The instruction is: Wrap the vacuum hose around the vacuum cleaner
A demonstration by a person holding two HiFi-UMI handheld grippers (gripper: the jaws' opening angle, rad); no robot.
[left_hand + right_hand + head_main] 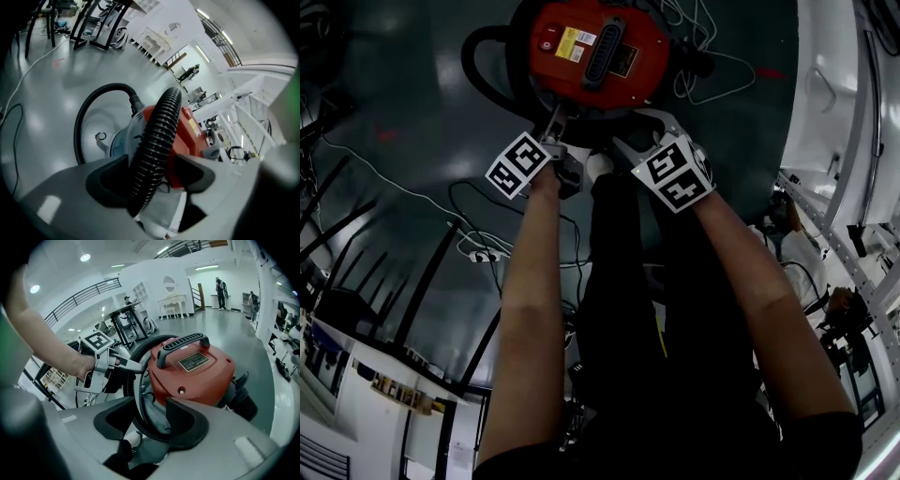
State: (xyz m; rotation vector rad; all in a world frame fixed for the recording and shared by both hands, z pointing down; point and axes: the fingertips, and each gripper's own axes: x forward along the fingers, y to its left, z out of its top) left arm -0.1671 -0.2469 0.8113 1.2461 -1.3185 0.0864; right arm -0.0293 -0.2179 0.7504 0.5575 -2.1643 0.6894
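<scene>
Below us, our left gripper [554, 122] stands wide around the ribbed vacuum hose [154, 150]; our right gripper [630, 133] gapes at the red vacuum cleaner's [598, 47] near side.

A lab-like hall: glossy grey floor [42, 117], trailing cables [398, 185], railed mezzanine [84, 295] overhead.

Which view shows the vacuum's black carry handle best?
The right gripper view: the carry handle arches in profile atop the red vacuum cleaner. The head view sees it foreshortened from above; the left gripper view's hose hides it.
</scene>
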